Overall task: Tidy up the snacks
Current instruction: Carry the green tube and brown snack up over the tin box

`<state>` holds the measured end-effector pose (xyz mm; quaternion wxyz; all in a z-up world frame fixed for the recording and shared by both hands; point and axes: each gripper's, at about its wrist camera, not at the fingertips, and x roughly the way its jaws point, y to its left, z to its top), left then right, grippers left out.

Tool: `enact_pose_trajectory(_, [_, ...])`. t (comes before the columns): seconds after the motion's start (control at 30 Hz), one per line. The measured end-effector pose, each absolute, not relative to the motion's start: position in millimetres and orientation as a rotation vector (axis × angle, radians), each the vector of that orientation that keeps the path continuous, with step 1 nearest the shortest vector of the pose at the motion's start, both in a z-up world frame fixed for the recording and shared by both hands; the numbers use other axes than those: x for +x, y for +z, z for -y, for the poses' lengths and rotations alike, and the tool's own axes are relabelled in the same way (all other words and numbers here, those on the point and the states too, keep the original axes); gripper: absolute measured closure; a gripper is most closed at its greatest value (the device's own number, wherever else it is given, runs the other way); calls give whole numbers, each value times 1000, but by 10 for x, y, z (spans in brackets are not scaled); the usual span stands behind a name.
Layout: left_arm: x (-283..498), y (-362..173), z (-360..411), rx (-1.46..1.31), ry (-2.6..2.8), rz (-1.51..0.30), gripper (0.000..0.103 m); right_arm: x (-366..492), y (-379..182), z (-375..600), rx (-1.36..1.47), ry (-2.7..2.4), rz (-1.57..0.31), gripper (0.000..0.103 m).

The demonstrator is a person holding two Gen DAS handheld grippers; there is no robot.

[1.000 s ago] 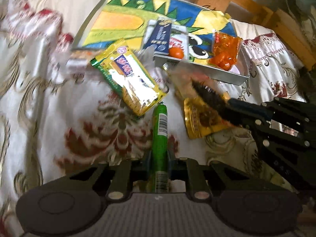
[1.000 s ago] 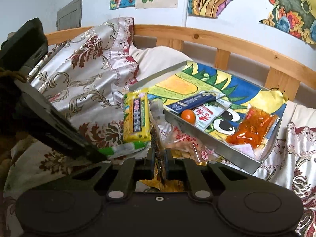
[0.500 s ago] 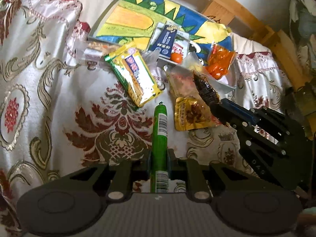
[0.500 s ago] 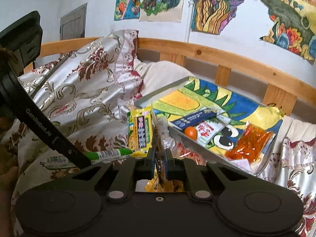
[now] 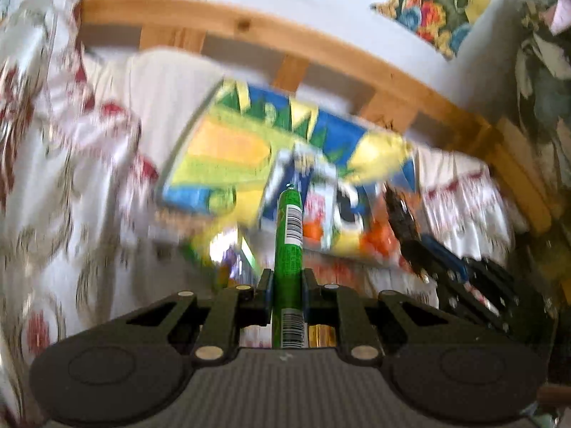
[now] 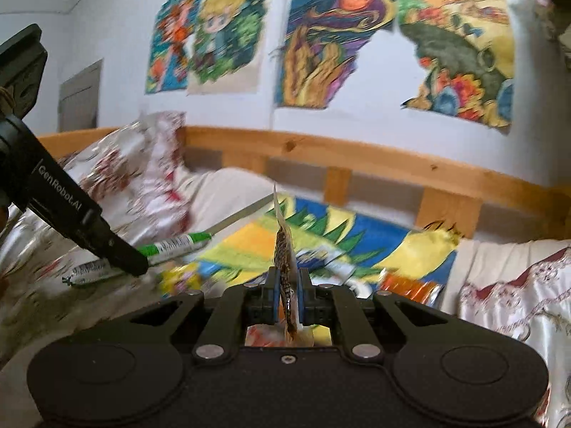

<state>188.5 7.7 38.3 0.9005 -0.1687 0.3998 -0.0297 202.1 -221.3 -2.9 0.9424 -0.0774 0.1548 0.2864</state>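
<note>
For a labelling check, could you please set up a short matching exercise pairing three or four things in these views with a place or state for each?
Things:
1. green snack stick
2. thin snack packet
3. colourful tray
4. paintings

Places or states:
A. hanging on the white wall
B. clamped in the left tool
C. lying on the bed by the wooden rail
D. clamped edge-on in the right tool

Pairs: 1-B, 2-D, 3-C, 4-A
</note>
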Motion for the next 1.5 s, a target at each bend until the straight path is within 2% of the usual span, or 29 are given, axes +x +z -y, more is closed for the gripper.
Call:
enact_pose_trajectory(0.27, [2523, 406, -28, -327, -2, -723, 86, 2506, -51, 2207, -68, 543, -281, 94])
enact_pose_trajectory(0.73, [3214, -157, 221, -259, 41, -772, 86, 3128, -393, 2281, 57, 530, -383, 94])
enact_pose_trajectory(1.07, [3371, -388, 257, -221, 47, -776, 86, 3267, -540, 2377, 122, 518, -464, 94])
enact_pose_trajectory(1.5, [3395, -396, 249, -222, 55, -773, 85, 3289, -605, 2367, 121, 507, -497, 91])
